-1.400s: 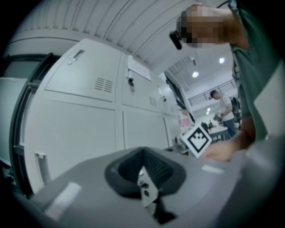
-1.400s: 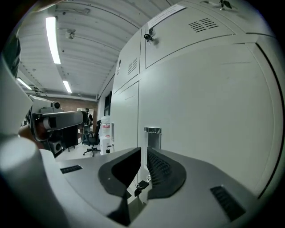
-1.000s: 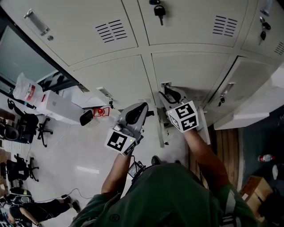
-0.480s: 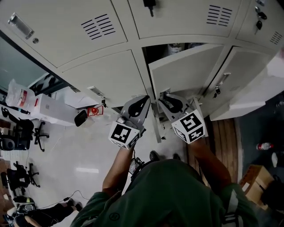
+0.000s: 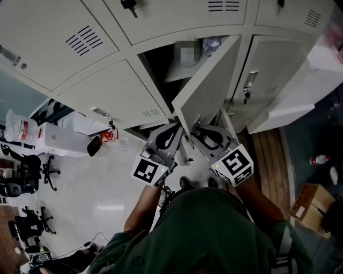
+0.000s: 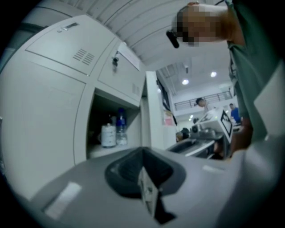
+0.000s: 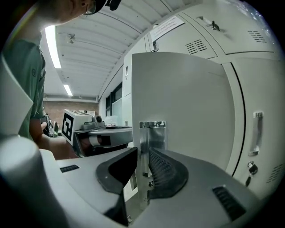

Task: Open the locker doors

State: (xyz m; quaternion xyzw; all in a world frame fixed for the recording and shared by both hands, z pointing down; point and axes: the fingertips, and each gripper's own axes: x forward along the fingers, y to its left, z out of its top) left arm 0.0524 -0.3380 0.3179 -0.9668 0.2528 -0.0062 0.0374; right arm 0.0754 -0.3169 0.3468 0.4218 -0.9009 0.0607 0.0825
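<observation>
Swung well out from its frame since a second ago, when it sat flush, the middle locker door (image 5: 206, 80) now stands wide open with its free edge toward you. Your right gripper (image 7: 143, 164) grips the door's bright metal handle (image 7: 152, 133), its ridged dark pads closed on either side of the plate. Your left gripper (image 5: 170, 131) hangs just left of the right one, near the door's lower edge, and has hold of nothing. In the left gripper view its jaws are drawn together, with only a thin pale sliver showing at the seam, and what that sliver is cannot be made out.

Behind the door, the open compartment (image 5: 163, 64) shows a shelf on which a clear bottle with a blue cap (image 6: 120, 129) stands just beside a white container (image 6: 108, 135). The locker door to the left (image 5: 112, 93) is closed, as is the one to the right (image 5: 268, 69), which has a long handle and a key hanging below it. Above, the upper row of lockers (image 5: 161, 16) is also closed. Far to your left, a white box (image 5: 61, 136) sits on the pale floor beside office chairs (image 5: 16, 176).
</observation>
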